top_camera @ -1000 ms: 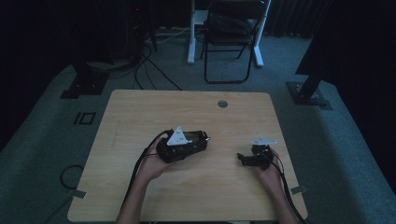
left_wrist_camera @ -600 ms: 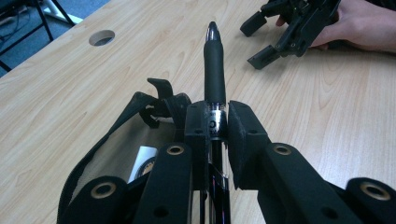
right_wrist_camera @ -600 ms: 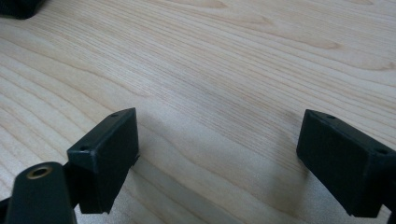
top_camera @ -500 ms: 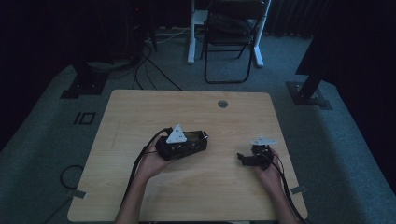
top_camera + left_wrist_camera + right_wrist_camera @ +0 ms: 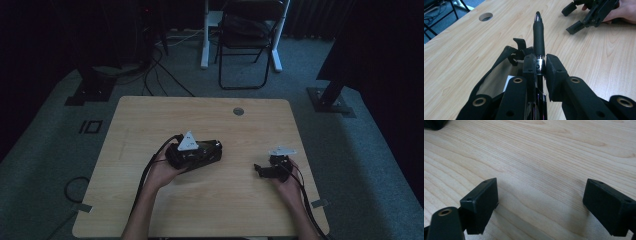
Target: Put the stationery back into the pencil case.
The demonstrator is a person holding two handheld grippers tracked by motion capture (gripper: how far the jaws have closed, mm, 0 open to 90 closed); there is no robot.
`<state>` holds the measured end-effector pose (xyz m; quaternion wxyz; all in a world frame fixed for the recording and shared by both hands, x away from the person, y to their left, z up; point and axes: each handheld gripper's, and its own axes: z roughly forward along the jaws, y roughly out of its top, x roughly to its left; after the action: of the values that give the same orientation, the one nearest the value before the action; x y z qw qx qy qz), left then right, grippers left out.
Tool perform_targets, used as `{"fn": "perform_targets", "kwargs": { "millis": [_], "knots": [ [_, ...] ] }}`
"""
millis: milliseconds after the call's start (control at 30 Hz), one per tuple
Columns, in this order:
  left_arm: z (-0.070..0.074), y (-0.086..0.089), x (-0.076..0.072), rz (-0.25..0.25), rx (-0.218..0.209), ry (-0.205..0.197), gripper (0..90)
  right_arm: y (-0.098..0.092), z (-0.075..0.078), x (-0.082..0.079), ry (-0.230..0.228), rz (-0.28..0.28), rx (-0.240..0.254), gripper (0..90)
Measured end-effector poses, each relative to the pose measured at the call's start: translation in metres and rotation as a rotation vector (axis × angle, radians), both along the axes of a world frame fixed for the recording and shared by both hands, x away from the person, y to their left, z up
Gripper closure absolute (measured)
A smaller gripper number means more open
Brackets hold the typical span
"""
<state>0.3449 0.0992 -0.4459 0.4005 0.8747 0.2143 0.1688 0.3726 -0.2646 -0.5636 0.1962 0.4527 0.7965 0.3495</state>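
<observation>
My left gripper (image 5: pixel 540 65) is shut on a black pen (image 5: pixel 539 32) with a shiny rounded tip, which sticks out forward past the jaws, level above the wooden table (image 5: pixel 200 115). A dark soft pouch (image 5: pixel 499 67) with an open mouth lies under the left jaw. In the high view the left gripper (image 5: pixel 218 150) sits near the table's middle, pointing right. My right gripper (image 5: pixel 541 200) rests low over the bare wood, jaws wide apart with nothing between them. It lies at the right of the table (image 5: pixel 259 169) and appears top right in the left gripper view (image 5: pixel 572 18).
A round cable hole (image 5: pixel 238 111) is in the table's far edge, also seen from the left gripper (image 5: pixel 485 16). A folding chair (image 5: pixel 250 30) and stand bases stand on the carpet behind. Cables trail from both grippers toward the near edge.
</observation>
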Motion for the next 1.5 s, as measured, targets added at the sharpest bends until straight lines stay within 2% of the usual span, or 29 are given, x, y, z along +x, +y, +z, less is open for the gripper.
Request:
{"fn": "perform_targets", "kwargs": {
  "millis": [667, 1500],
  "knots": [
    [-0.005, 0.004, 0.010, 0.029, 0.002, -0.004, 79.4, 0.000, 0.000, 0.001, 0.000, 0.000, 0.001, 12.8],
    [-0.011, 0.005, 0.019, 0.064, 0.026, -0.020, 79.3, 0.000, 0.000, 0.001, -0.001, 0.000, 0.001, 12.8]
  ]
}}
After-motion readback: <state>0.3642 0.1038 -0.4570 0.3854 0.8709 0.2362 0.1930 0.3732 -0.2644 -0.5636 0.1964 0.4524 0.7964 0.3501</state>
